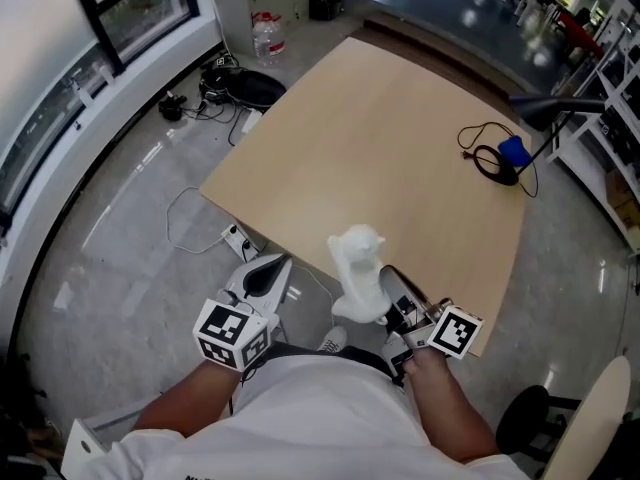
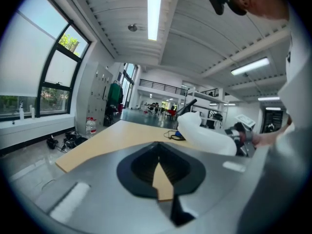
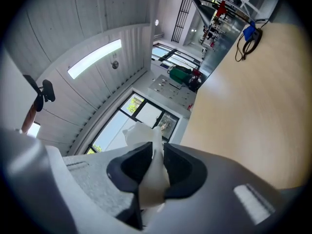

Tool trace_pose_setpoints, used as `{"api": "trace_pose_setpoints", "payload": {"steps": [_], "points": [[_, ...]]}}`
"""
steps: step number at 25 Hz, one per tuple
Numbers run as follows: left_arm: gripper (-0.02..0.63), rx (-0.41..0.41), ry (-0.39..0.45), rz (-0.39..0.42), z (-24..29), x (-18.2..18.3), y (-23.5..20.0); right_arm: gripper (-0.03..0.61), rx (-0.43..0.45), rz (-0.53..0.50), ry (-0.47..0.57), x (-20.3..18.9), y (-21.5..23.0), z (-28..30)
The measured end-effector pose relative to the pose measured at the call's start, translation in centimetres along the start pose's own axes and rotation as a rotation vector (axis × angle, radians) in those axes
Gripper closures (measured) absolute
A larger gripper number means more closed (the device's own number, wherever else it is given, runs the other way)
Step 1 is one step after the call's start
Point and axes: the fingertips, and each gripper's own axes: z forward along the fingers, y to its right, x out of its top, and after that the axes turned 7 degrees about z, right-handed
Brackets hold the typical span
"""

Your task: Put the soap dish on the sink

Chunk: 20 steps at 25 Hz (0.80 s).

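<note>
Matt, perhaps plastic soap dish [image 1: 358, 268]; smooth wood-look table [image 1: 400, 158]; glossy grey floor [image 1: 130, 238].

Left gripper [image 1: 272, 266] fingers together; right gripper [image 1: 389, 280] clamped.

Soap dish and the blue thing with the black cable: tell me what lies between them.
Only bare table shows between the soap dish and the blue thing with its black cable, in the head view.
</note>
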Motion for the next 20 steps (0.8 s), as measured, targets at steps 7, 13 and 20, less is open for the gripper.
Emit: {"api": "trace_pose_setpoints", "payload": {"steps": [7, 13, 20], "points": [[0.606, -0.096, -0.001, 0.020, 4.7, 0.7, 2.1, 0.502, -0.059, -0.004, 0.119, 4.1, 2.6, -1.5], [0.606, -0.174, -0.028, 0.033, 6.8, 1.1, 1.4, 0.503, -0.126, -0.041, 0.181, 4.7, 3.1, -1.8], [0.606, -0.325, -0.043, 0.082, 9.1, 2.3, 1.0, 0.503, -0.207, -0.033, 0.283, 4.9, 3.7, -1.0]]}}
